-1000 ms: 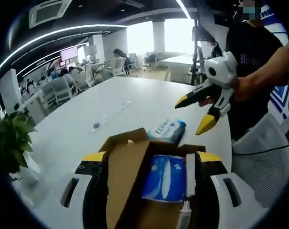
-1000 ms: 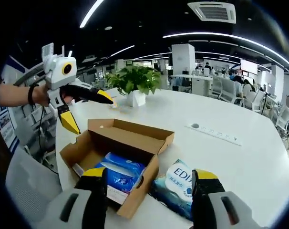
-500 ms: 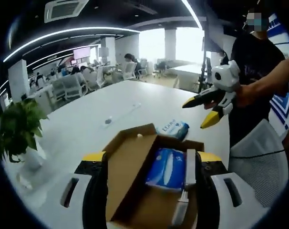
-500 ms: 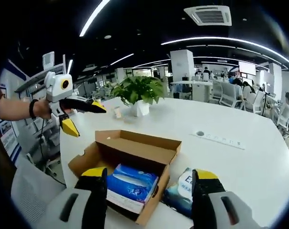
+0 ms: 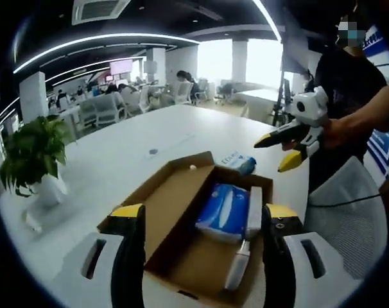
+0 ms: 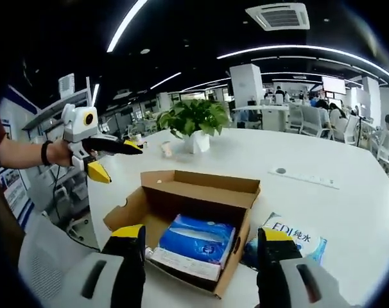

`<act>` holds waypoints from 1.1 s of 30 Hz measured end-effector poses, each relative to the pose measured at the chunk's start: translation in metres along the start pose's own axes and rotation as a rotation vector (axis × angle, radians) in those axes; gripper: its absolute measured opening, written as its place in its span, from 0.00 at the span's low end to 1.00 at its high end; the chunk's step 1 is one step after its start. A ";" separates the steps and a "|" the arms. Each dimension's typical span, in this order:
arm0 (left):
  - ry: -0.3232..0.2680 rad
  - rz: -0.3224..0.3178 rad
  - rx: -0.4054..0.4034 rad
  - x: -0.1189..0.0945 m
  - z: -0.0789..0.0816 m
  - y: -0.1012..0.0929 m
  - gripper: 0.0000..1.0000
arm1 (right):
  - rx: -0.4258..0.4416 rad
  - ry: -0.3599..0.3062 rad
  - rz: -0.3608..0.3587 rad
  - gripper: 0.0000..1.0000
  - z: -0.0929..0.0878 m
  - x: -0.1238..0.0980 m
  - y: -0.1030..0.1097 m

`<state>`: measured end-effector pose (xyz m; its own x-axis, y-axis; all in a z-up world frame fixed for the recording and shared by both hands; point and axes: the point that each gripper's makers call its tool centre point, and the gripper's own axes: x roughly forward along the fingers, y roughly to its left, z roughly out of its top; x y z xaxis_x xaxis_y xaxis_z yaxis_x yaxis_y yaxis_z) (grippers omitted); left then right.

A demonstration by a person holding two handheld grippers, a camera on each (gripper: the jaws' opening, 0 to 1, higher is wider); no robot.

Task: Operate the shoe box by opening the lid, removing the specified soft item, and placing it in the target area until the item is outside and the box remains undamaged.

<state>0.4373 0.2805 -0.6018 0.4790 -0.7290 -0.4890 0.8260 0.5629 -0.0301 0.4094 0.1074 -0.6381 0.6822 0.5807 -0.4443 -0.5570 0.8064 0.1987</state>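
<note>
An open cardboard shoe box (image 5: 181, 224) (image 6: 188, 212) rests on the white table, lid flap folded back. Inside lies a blue soft tissue pack (image 5: 223, 215) (image 6: 198, 240). A second blue pack (image 5: 238, 162) (image 6: 291, 240) lies on the table beside the box. My left gripper (image 5: 201, 215) is open, held above the box's near end; it appears in the right gripper view (image 6: 114, 160) at the left, held by a hand. My right gripper (image 6: 201, 237) is open above the box; in the left gripper view it appears as a white and yellow gripper (image 5: 284, 151) at the right, jaws apart.
A potted plant (image 5: 34, 157) (image 6: 194, 122) stands on the table (image 5: 143, 147) (image 6: 323, 205) beyond the box. A person in a dark shirt (image 5: 342, 83) stands at the table's edge. A grey chair (image 5: 348, 212) sits close by. Office chairs and desks fill the background.
Both cameras have pulled back and risen, so the box looks farther and more of its inside shows. The box and both packs have not moved.
</note>
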 end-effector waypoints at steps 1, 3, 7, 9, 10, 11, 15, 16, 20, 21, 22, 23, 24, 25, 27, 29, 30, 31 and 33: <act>0.003 0.001 -0.002 -0.001 -0.002 -0.001 0.75 | 0.008 -0.002 0.000 0.68 -0.001 0.000 0.001; 0.008 -0.001 -0.010 -0.003 -0.007 -0.005 0.75 | 0.016 0.000 0.001 0.68 -0.005 0.001 0.004; 0.025 -0.004 -0.018 -0.002 -0.019 -0.009 0.74 | 0.034 0.000 -0.003 0.66 -0.011 0.002 0.008; 0.029 -0.001 -0.026 0.000 -0.025 -0.009 0.74 | 0.044 -0.007 -0.002 0.65 -0.013 0.003 0.009; 0.031 0.000 -0.033 -0.001 -0.027 -0.010 0.74 | 0.046 -0.008 -0.002 0.65 -0.013 0.003 0.011; 0.030 0.005 -0.043 -0.001 -0.030 -0.012 0.74 | 0.050 -0.009 -0.001 0.65 -0.015 0.004 0.012; 0.043 0.007 -0.069 0.002 -0.047 -0.018 0.74 | 0.063 -0.008 0.006 0.63 -0.022 0.008 0.018; 0.051 0.012 -0.076 0.002 -0.053 -0.019 0.74 | 0.068 -0.008 0.010 0.63 -0.024 0.009 0.021; 0.062 0.022 -0.099 0.002 -0.066 -0.019 0.74 | 0.073 -0.005 0.026 0.63 -0.030 0.016 0.030; 0.063 0.028 -0.105 0.002 -0.067 -0.018 0.74 | 0.076 -0.007 0.029 0.63 -0.031 0.017 0.032; 0.063 0.032 -0.110 0.002 -0.068 -0.018 0.74 | 0.079 -0.008 0.032 0.62 -0.032 0.020 0.034; 0.061 0.040 -0.126 0.002 -0.071 -0.017 0.74 | 0.079 -0.008 0.033 0.62 -0.032 0.021 0.035; 0.059 0.042 -0.137 0.002 -0.072 -0.017 0.74 | 0.075 -0.005 0.032 0.62 -0.034 0.023 0.037; 0.055 0.049 -0.144 0.002 -0.074 -0.016 0.74 | 0.075 -0.002 0.032 0.61 -0.035 0.025 0.037; 0.057 0.056 -0.143 0.003 -0.077 -0.016 0.74 | 0.087 -0.006 0.036 0.61 -0.036 0.027 0.040; 0.059 0.071 -0.161 0.004 -0.082 -0.014 0.74 | 0.100 -0.010 0.035 0.61 -0.037 0.031 0.040; 0.057 0.078 -0.167 0.004 -0.083 -0.013 0.74 | 0.103 -0.010 0.035 0.61 -0.037 0.031 0.041; 0.051 0.086 -0.181 0.004 -0.083 -0.012 0.74 | 0.105 -0.010 0.034 0.61 -0.038 0.032 0.041; 0.040 0.099 -0.201 0.005 -0.083 -0.011 0.74 | 0.113 -0.007 0.032 0.61 -0.040 0.034 0.041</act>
<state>0.4058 0.3029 -0.6757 0.5392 -0.6523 -0.5327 0.6979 0.7001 -0.1509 0.3909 0.1553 -0.6800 0.6683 0.6070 -0.4301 -0.5223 0.7945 0.3098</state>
